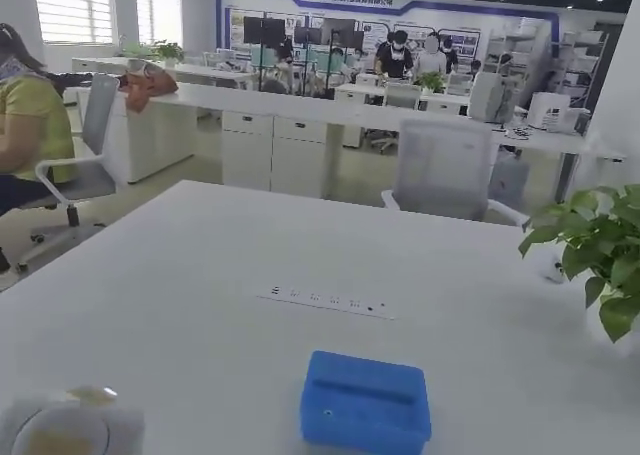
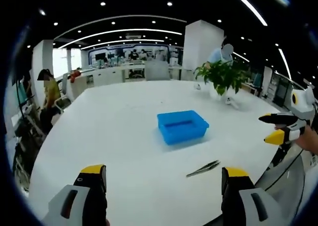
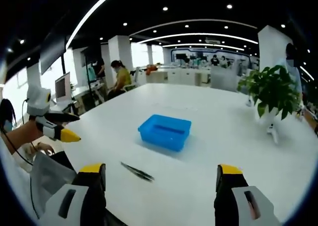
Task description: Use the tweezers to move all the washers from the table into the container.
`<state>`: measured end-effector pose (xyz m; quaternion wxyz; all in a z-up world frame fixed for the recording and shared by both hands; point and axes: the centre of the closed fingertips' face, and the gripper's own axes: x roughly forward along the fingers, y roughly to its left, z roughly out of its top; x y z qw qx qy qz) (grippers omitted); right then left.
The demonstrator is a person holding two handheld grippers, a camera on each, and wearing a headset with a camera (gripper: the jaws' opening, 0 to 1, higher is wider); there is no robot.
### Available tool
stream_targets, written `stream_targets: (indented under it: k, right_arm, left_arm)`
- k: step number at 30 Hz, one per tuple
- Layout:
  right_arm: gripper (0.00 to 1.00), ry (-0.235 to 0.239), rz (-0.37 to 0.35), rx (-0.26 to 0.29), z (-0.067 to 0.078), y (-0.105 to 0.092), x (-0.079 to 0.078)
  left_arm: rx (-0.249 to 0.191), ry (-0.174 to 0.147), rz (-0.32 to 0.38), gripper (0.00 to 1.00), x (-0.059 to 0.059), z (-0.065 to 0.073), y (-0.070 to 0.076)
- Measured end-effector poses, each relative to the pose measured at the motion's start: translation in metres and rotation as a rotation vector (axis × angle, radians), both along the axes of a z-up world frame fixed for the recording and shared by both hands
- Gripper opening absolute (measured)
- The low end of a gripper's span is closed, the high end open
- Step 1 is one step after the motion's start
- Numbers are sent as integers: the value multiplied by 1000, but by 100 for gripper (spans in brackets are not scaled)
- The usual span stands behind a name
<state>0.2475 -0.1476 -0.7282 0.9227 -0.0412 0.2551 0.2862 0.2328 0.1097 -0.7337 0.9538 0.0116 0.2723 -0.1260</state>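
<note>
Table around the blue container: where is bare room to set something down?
Bare: the table stretch left of the blue container in the left gripper view, and the strip between container and inset sockets. Tighter near the tweezers in front and the potted plant beyond.

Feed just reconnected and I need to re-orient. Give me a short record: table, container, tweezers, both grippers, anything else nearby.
table: white, wide worktop
container: blue, rectangular, open top, upright on the table
tweezers: lying flat on the table, nearer the grippers than the container, apart from it, not held
left gripper: jaws open, holding nothing
right gripper: jaws open, holding nothing
plant: green, leafy, on the table beyond and to the right of the container
step: tweezers not yet picked up
</note>
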Motion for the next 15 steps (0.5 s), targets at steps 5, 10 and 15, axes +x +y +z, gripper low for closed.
stream_targets:
  k: [5,10,15]
  right_arm:
    - [99,-5,-23,-13,-5,-13,5]
    - [99,25,-40,-17,-13,-19,1]
    - [99,47,-41,-12,-19,-19,0]
  left_arm:
    - [-13,-7,23,99,-4,6,5]
    - [52,2,34,99,-6,1,10]
    - [76,-7,49,99,-5,0,13]
